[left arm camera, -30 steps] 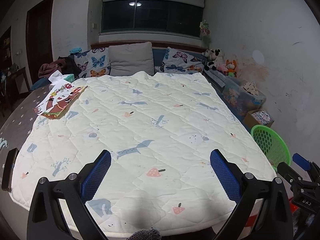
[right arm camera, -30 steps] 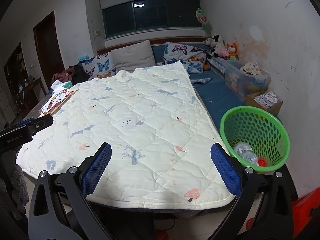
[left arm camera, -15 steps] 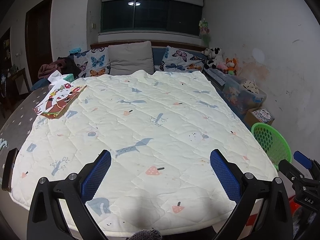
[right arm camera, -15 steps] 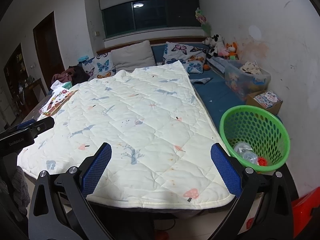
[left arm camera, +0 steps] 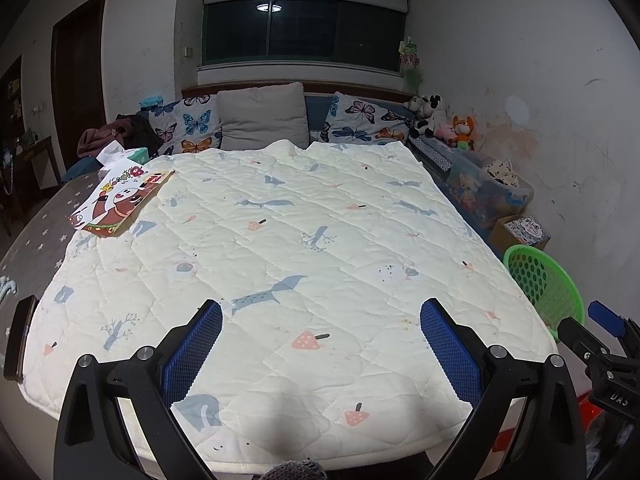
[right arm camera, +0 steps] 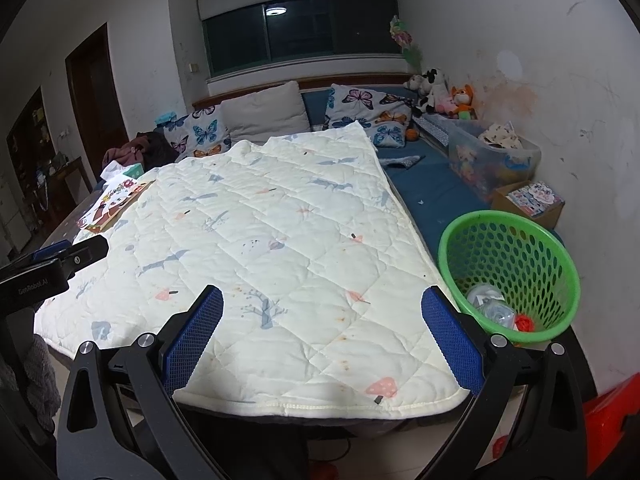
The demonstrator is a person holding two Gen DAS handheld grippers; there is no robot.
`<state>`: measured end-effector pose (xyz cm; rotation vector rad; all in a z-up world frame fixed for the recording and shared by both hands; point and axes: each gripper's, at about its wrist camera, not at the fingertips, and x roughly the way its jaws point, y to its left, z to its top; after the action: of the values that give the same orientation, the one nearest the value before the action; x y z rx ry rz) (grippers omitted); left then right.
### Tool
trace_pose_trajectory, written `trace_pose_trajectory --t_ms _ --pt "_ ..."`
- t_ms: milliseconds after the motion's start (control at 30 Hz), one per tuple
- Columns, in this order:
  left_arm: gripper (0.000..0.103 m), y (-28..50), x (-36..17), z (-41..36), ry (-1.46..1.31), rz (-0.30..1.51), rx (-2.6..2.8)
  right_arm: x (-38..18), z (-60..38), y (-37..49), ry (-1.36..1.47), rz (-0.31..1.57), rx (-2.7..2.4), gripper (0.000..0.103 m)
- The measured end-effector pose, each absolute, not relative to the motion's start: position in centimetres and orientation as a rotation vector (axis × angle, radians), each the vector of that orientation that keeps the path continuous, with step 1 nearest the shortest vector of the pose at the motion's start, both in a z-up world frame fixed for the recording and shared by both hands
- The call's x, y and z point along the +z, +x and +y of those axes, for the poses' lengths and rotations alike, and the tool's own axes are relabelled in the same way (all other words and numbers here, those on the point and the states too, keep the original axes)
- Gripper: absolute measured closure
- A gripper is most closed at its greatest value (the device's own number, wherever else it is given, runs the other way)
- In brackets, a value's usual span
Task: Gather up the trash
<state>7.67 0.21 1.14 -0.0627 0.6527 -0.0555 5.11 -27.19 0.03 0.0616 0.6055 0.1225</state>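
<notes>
A green perforated basket [right arm camera: 510,272] stands on the blue mat at the right of the bed, with clear plastic trash [right arm camera: 490,308] and a small red piece [right arm camera: 524,323] inside. The left wrist view catches the same basket [left arm camera: 540,284] beside the quilt's right edge. My left gripper [left arm camera: 320,344] is open over the near edge of the cream quilt [left arm camera: 280,248], nothing between its blue pads. My right gripper [right arm camera: 322,332] is open too, above the quilt's near right corner, with the basket just right of its right finger. Each gripper shows at the other view's edge.
A colourful picture book [left arm camera: 120,200] and a tissue box [left arm camera: 136,155] lie at the quilt's far left. Pillows [left arm camera: 264,120] line the headboard. Plush toys [right arm camera: 440,92], a clear storage bin [right arm camera: 492,164] and a cardboard box [right arm camera: 528,200] sit along the right wall. A dark phone [left arm camera: 18,336] rests at the left edge.
Both views have shifted only slightly; the grippers have stayed open and empty.
</notes>
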Motion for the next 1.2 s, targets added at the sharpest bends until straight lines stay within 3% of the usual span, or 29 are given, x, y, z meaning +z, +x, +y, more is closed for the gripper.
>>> trace_pose_trajectory --t_ms 1200 --pt "0.007 7.40 1.01 0.09 -0.061 0.651 -0.060 0.28 -27.33 5.18 0.070 0.591 0.126 0.004"
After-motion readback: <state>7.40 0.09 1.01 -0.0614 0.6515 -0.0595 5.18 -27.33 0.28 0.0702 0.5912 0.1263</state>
